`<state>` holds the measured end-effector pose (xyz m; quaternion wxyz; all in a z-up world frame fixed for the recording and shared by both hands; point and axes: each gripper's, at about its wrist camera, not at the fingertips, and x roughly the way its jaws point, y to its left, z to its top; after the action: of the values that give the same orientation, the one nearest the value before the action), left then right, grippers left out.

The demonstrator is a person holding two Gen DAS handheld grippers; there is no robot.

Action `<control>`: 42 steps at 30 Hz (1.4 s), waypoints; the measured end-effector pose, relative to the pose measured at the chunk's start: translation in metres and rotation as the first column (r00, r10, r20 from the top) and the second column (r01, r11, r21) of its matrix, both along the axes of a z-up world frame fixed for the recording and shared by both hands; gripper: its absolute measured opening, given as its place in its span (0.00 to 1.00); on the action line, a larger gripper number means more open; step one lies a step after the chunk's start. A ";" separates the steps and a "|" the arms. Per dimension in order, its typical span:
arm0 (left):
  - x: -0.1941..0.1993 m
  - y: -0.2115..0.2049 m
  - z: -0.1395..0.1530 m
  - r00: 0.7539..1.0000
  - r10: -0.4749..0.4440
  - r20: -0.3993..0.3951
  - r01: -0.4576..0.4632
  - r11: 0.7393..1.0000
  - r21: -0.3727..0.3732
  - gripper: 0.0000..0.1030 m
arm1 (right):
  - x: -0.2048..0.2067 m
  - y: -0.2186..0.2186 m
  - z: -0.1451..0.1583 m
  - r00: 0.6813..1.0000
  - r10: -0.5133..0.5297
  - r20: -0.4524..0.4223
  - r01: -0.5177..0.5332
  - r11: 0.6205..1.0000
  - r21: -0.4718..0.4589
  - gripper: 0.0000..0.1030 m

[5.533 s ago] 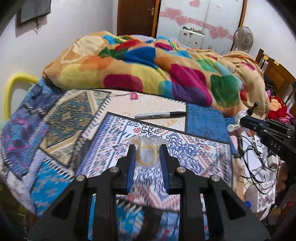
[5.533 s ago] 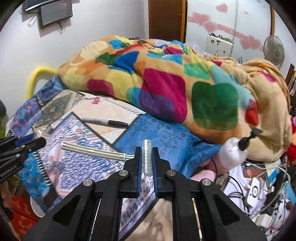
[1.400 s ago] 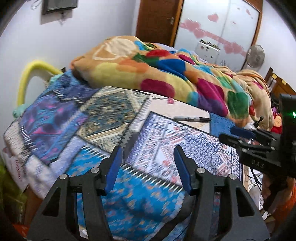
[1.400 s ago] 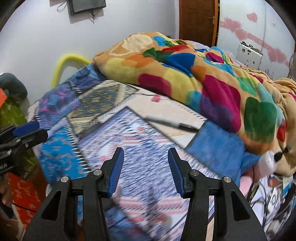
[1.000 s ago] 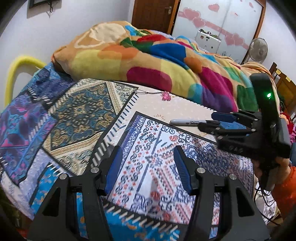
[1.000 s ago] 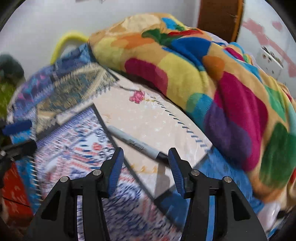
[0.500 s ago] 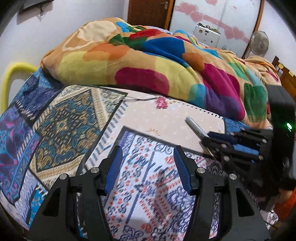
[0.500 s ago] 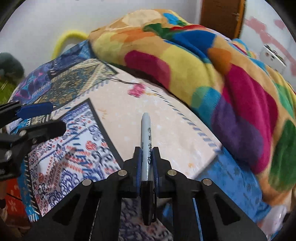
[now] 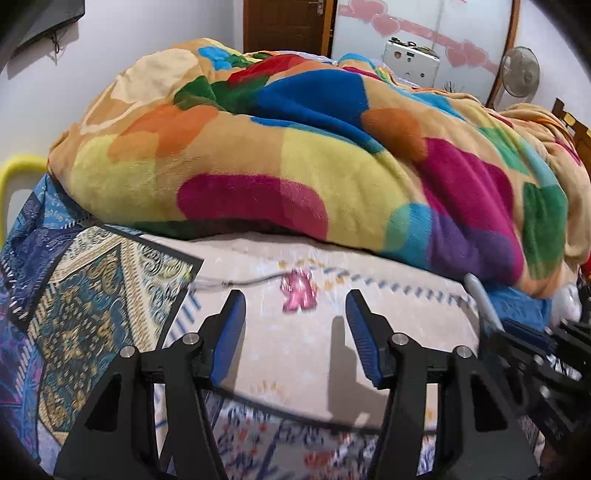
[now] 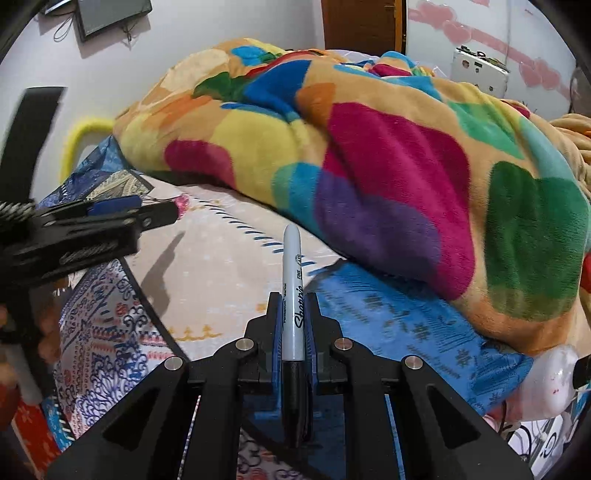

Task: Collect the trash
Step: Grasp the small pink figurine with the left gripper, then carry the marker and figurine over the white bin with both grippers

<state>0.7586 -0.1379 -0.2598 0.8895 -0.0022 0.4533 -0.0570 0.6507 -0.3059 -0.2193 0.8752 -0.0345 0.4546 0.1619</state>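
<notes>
Nearest the right-hand camera, the right gripper (image 10: 293, 325) was clamped on a grey-barrelled Sharpie marker with a black cap (image 10: 293, 295), the cap end down between the blue pads (image 10: 277, 332) and the grey barrel sticking forward past the fingertips, lifted clear of the patchwork bedspread of blue, cream and patterned panels (image 10: 221, 273). Off to its left, the left gripper (image 9: 293, 328) hung over the cream panel with its jaws spread wide and nothing between them. Just beyond its blue-padded fingers (image 9: 229, 332) lay a small pink crumpled scrap (image 9: 299, 290) on the cream cloth, with a thin whitish cord (image 9: 236, 281) running leftward from it. Behind that rose a thick fleece blanket with big coloured hearts (image 9: 314, 158), heaped across the bed. Farther back stood a brown wooden door (image 9: 286, 24), a white wardrobe with pink heart stickers (image 9: 424, 22) and a pedestal fan (image 9: 519, 75) against the wall.
</notes>
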 end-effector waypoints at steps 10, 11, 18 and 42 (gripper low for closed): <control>-0.001 -0.012 -0.006 1.000 -0.023 0.007 0.023 0.999 0.038 0.20 | -0.005 0.003 0.002 1.000 0.003 0.009 -0.003 1.000 0.011 0.10; -0.006 -0.014 -0.004 0.999 -0.030 0.017 0.029 0.998 0.054 0.20 | -0.006 0.003 0.004 1.000 0.003 0.007 -0.003 1.000 0.015 0.10; -0.051 -0.016 0.024 0.996 -0.081 0.021 0.080 0.996 0.040 0.20 | -0.022 0.005 0.032 1.000 -0.007 0.010 0.007 1.000 0.026 0.10; -0.276 0.061 0.178 0.983 -0.037 0.179 0.037 0.999 0.008 0.20 | -0.171 0.072 0.156 0.994 0.069 0.087 -0.077 0.993 0.095 0.10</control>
<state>0.4825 -0.0766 -0.0817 0.9254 0.0133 0.3717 -0.0724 0.4794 -0.2337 -0.0631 0.8875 -0.0148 0.4077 0.2142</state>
